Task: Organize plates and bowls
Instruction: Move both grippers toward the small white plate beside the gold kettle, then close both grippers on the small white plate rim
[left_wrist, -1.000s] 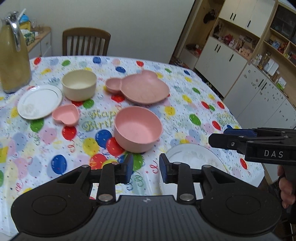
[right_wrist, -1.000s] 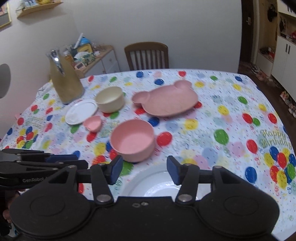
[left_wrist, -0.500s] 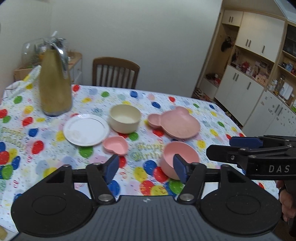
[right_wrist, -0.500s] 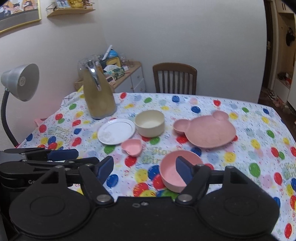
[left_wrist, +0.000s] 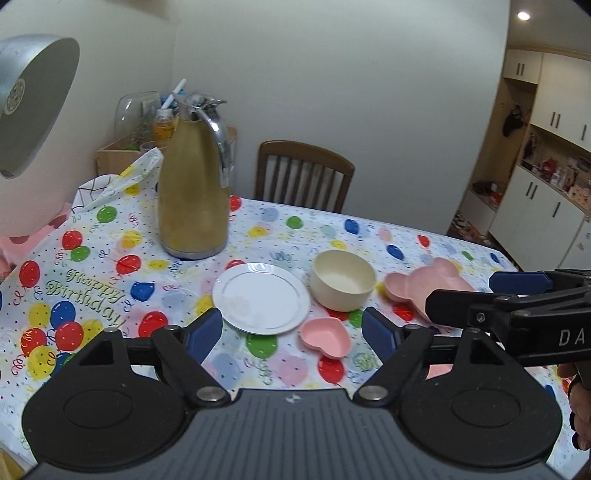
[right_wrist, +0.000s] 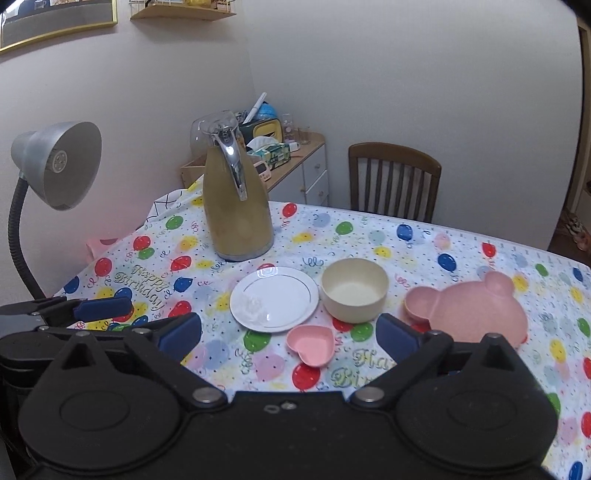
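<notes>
So both tools are up above the near edge of the bench (right_wrist: 461, 236), which has a balloon "Happy Birthday" cloth over it. The left tool (left_wrist: 291, 334) has its blue-padded fingers spread wide with nothing between them, and the right tool (right_wrist: 288, 338) is the same: wide apart, nothing held. In the left wrist view the right tool also pokes in from the right side (left_wrist: 517, 295), and in the right wrist view the left tool shows at the lower left (right_wrist: 99, 314).

Dishes are all sitting on the cloth. White plate (right_wrist: 274, 298) is roughly in the middle, flat, with a thin gold rim line. Just right of it is the cream bowl (right_wrist: 354, 294), upright, very close to the plate but I can't tell if they touch. In front of those two, nearer the cameras, is the little pink heart dish (right_wrist: 311, 344), apart from both. Off to the right is the pink bear-shaped plate (right_wrist: 467, 312), with one ear compartment pointing toward the cream bowl. A bit of pink (left_wrist: 439, 369) peeks out behind the left tool's right finger, can't make out what it is.

Behind the white plate stands a tall gold thermos jug (right_wrist: 236, 206) with a chrome handle. There's a grey desk lamp (right_wrist: 59, 164) on the left, a wooden chair (right_wrist: 393, 181) at the far side of the bench, and a cluttered side cabinet (right_wrist: 295, 162) in the corner.
</notes>
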